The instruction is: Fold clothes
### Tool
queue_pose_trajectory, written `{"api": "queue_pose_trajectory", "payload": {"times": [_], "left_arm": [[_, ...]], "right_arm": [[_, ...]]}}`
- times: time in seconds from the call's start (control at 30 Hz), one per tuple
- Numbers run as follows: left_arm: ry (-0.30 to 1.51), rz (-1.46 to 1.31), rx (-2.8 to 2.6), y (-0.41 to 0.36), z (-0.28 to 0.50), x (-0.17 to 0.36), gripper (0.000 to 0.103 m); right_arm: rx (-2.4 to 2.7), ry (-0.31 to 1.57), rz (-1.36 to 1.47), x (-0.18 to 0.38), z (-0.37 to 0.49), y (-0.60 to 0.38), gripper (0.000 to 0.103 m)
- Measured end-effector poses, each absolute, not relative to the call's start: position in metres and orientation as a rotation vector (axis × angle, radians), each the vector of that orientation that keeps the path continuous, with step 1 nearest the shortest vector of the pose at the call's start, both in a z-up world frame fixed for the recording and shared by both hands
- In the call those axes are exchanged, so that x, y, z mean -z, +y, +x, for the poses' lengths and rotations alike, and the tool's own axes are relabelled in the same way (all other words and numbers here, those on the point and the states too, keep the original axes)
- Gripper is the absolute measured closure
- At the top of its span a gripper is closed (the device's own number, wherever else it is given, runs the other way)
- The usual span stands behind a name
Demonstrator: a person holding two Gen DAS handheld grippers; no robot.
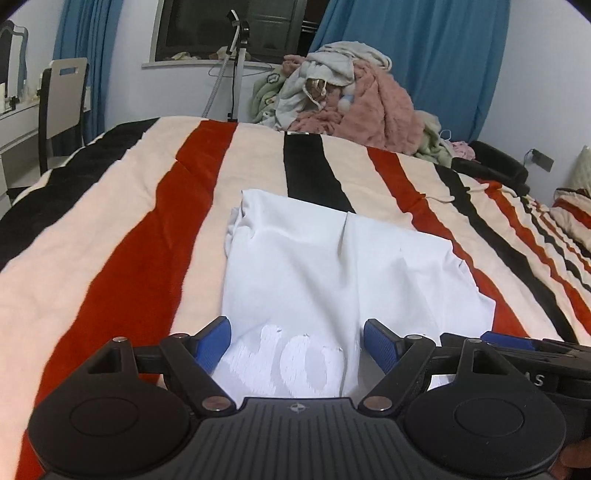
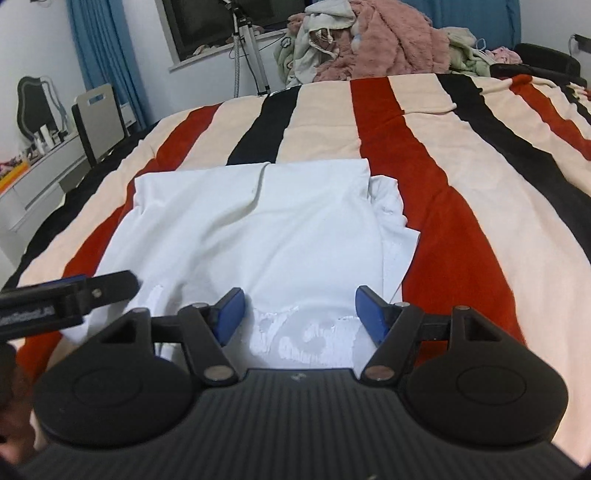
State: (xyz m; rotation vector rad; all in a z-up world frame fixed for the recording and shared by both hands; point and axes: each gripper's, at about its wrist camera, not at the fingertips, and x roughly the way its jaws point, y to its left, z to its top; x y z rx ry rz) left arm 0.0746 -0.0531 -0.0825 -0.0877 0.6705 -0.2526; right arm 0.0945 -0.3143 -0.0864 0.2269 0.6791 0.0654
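The bed fills most of both views and carries a striped blanket in cream, red and black bands. Blue curtains hang at the far wall on either side of a dark window. A pile of clothes, pink, grey and pale green, lies heaped beyond the far edge of the bed. A chair stands at the left beside a white worktop that carries small items. A tripod stand stands below the window.

The white garment lies partly folded on the blanket, near the centre of the bed and directly ahead of both tools. A crease runs down its middle, and raised white embroidery shows on its near end. A loose flap protrudes at its right side in the right wrist view.

The left tongs are spread apart, blue pads on either side of the embroidered near edge, gripping nothing. The right tongs are likewise spread wide over the same edge, with nothing between the pads. The two tools sit just beside each other.
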Motion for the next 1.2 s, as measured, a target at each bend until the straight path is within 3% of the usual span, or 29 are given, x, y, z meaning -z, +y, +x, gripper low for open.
{"api": "queue_pose_trajectory", "payload": {"times": [0.27, 0.53, 0.57, 0.67, 0.73, 0.8, 0.9, 0.97, 1.07, 1.2], "left_arm": [[0.719, -0.392, 0.287, -0.008, 0.028, 0.067, 0.020], [0.864, -0.736, 0.254, 0.023, 0.052, 0.110, 0.021], [0.863, -0.775, 0.244, 0.024, 0.058, 0.115, 0.024], [0.825, -0.807, 0.205, 0.025, 0.069, 0.121, 0.054], [0.809, -0.806, 0.191, 0.024, 0.071, 0.123, 0.064], [0.789, -0.805, 0.198, 0.024, 0.068, 0.124, 0.081], [0.757, -0.807, 0.205, 0.024, 0.062, 0.121, 0.086], [0.745, -0.826, 0.207, 0.024, 0.059, 0.120, 0.087], [0.739, -0.853, 0.209, 0.022, 0.059, 0.120, 0.087], [0.733, -0.876, 0.211, 0.024, 0.061, 0.122, 0.088]], "right_arm": [[-0.031, 0.669, 0.234, 0.085, 0.084, -0.311, 0.035], [-0.014, 0.669, 0.244, 0.086, 0.085, -0.310, 0.034], [-0.013, 0.669, 0.244, 0.086, 0.085, -0.310, 0.034], [-0.003, 0.668, 0.259, 0.084, 0.083, -0.311, 0.035], [0.011, 0.662, 0.279, 0.081, 0.080, -0.312, 0.035], [0.023, 0.647, 0.336, 0.075, 0.074, -0.316, 0.033], [-0.053, 0.627, 0.577, 0.068, 0.060, -0.331, 0.032], [-0.143, 0.634, 0.780, 0.070, 0.053, -0.343, 0.011], [-0.289, 0.697, 1.075, 0.091, 0.048, -0.350, 0.000], [-0.299, 0.781, 1.289, 0.124, 0.053, -0.349, 0.000]]}}
